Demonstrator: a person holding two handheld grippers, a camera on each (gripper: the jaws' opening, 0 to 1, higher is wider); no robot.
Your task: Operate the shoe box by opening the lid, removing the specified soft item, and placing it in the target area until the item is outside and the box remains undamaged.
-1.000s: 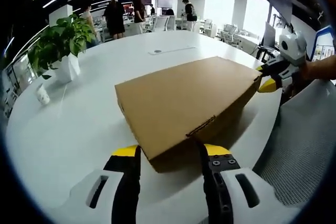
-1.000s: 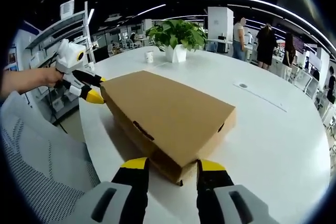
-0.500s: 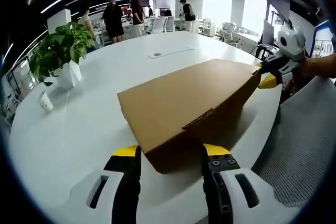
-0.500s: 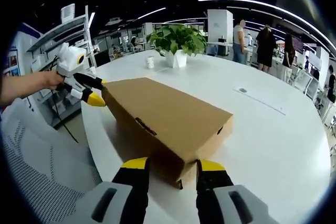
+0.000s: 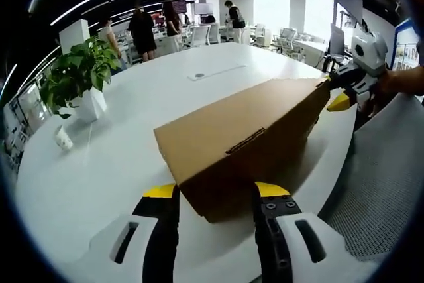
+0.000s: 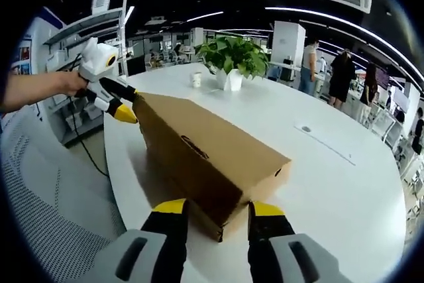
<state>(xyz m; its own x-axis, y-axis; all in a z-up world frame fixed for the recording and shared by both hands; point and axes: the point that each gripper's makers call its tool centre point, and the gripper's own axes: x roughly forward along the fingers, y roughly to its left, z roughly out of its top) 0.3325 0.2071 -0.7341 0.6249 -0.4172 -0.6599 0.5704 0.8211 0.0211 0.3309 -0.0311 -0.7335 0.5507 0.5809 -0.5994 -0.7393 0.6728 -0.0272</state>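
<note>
Left gripper view: your left gripper (image 5: 215,193) stands with its yellow-tipped jaws spread either side of the near corner of the shoe box (image 5: 242,137); whether they pinch the lid edge is hidden by the cardboard, so I cannot tell its grasp. The plain brown corrugated box rests on the white table (image 5: 99,164), its lid tilted up, with a slot cut in the near flap. Contents are concealed. Your right gripper (image 5: 341,94) meets the far corner. Beyond stand a potted plant (image 5: 76,77) and a small white cup (image 5: 63,138).

Right gripper view: your right gripper (image 6: 215,213) likewise straddles its corner, contact hidden.
</note>
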